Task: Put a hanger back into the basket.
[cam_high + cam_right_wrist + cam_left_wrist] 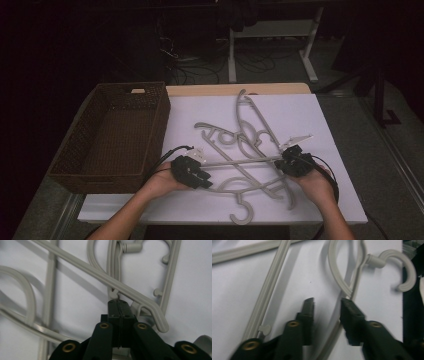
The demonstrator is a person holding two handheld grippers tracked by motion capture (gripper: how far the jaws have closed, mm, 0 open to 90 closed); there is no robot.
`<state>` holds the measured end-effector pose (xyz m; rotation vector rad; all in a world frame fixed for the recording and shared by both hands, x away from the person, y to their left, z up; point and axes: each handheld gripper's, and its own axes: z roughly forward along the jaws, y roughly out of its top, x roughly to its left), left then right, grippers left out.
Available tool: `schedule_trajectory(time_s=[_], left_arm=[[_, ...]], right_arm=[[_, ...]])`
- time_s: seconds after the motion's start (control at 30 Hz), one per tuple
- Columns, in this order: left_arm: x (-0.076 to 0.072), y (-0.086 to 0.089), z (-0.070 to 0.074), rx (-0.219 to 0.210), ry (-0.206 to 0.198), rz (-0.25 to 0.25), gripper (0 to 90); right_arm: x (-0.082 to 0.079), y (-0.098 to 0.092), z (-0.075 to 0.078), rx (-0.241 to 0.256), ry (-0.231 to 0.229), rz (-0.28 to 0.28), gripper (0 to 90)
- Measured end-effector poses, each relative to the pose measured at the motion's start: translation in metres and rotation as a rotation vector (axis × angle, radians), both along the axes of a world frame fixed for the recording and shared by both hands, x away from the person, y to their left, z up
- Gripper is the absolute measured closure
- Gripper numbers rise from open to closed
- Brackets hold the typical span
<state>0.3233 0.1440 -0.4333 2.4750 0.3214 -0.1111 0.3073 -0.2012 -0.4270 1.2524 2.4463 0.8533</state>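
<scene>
Several grey plastic hangers [248, 142] lie tangled on the white table top [300, 110]. My left gripper [194, 173] rests at the pile's left end. In the left gripper view it [327, 307] is open, and a curved hanger arm [338, 275] runs down between the jaws close to the right one; that hanger's hook [403, 267] curls at the upper right. My right gripper [294, 161] sits at the pile's right side. In its own view it [119, 304] is shut, pads pressed together, tips just under a small peg beneath a diagonal hanger bar [100, 275].
A brown wicker basket [127, 89] stands on the table's left side, close to the left hand. One hanger hook [243, 213] reaches the table's near edge. Desk legs and cables lie on the dark floor beyond the table.
</scene>
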Motion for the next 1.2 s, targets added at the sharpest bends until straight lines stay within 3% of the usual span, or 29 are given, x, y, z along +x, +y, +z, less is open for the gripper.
schedule_trajectory(time_s=[0.1,0.13,0.23,0.27,0.33,0.4,0.43,0.47,0.73,0.87,1.2], left_arm=[[-0.007,-0.003,-0.001,0.003,-0.021,-0.052,50.2],[-0.007,-0.003,-0.001,0.003,-0.021,-0.052,48.8],[-0.010,-0.010,-0.003,0.004,-0.038,-0.076,46.9],[-0.011,-0.013,-0.004,0.011,-0.043,-0.095,48.6],[-0.014,-0.017,-0.007,0.019,-0.047,-0.116,50.2],[-0.017,-0.022,-0.009,0.038,-0.077,-0.128,52.5],[-0.017,-0.022,-0.009,0.038,-0.077,-0.128,54.2],[-0.017,-0.023,-0.010,0.041,-0.080,-0.132,55.4],[-0.020,-0.033,-0.012,0.088,-0.131,-0.139,67.7],[-0.021,-0.037,-0.011,0.116,-0.149,-0.157,69.5],[-0.019,-0.039,-0.010,0.128,-0.137,-0.169,77.5]], right_arm=[[-0.005,-0.008,0.009,0.097,-0.034,-0.012,70.2],[-0.005,-0.008,0.009,0.097,-0.034,-0.012,70.2],[-0.009,-0.017,0.013,0.140,-0.078,-0.037,56.2],[-0.011,-0.022,0.015,0.154,-0.096,-0.057,45.7],[-0.012,-0.025,0.015,0.160,-0.109,-0.071,41.9],[-0.016,-0.038,0.015,0.163,-0.142,-0.103,31.1],[-0.016,-0.038,0.015,0.163,-0.142,-0.103,31.1],[-0.019,-0.045,0.013,0.170,-0.137,-0.112,25.2],[-0.031,-0.059,0.003,0.179,-0.133,-0.130,18.4],[-0.030,-0.060,0.004,0.192,-0.140,-0.132,16.7],[-0.028,-0.059,0.001,0.176,-0.151,-0.121,14.9]])
